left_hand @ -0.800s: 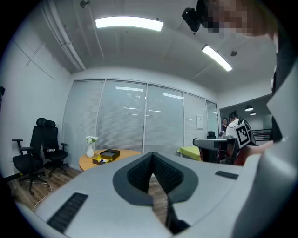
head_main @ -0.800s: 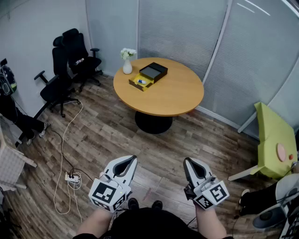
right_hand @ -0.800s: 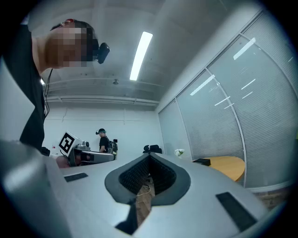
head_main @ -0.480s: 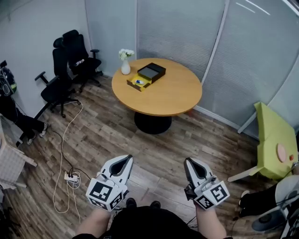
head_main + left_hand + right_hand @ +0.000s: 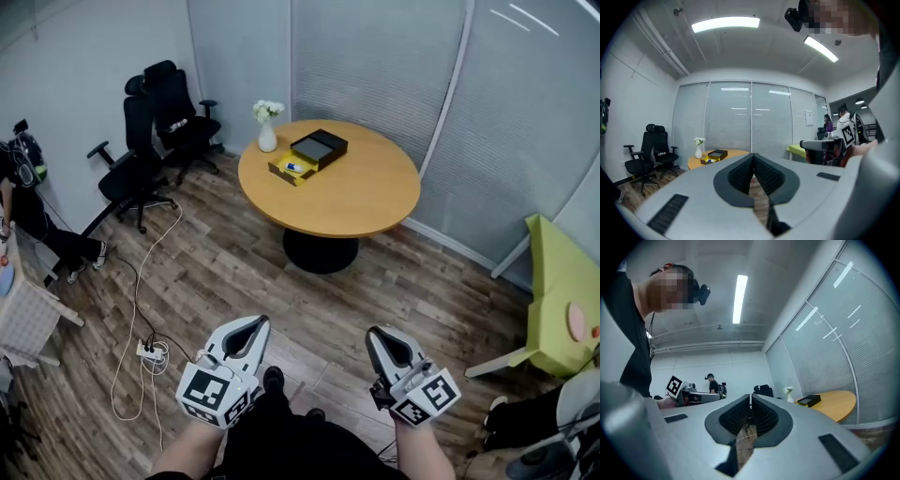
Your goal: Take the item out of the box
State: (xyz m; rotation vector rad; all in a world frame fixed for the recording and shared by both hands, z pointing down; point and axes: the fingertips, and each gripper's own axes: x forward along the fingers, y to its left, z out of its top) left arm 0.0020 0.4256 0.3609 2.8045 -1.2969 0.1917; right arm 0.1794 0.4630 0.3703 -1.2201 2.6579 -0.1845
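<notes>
On the round wooden table (image 5: 366,202) far ahead lies an open box: a black tray (image 5: 320,147) beside a yellow part (image 5: 291,168) holding a small blue and white item (image 5: 294,168). The box (image 5: 712,156) also shows small in the left gripper view, and the box (image 5: 809,400) in the right gripper view. My left gripper (image 5: 259,321) and right gripper (image 5: 377,332) hang low near my body, well short of the table. Both are shut, tips together, with nothing between them.
A white vase of flowers (image 5: 267,127) stands at the table's far left edge. Black office chairs (image 5: 155,131) stand left by the wall. A white cable and power strip (image 5: 148,352) lie on the wooden floor. A green chair (image 5: 558,309) stands at the right.
The view has shifted slightly, so the table and chairs sit a little more to the right. Both grippers stay low and shut.
</notes>
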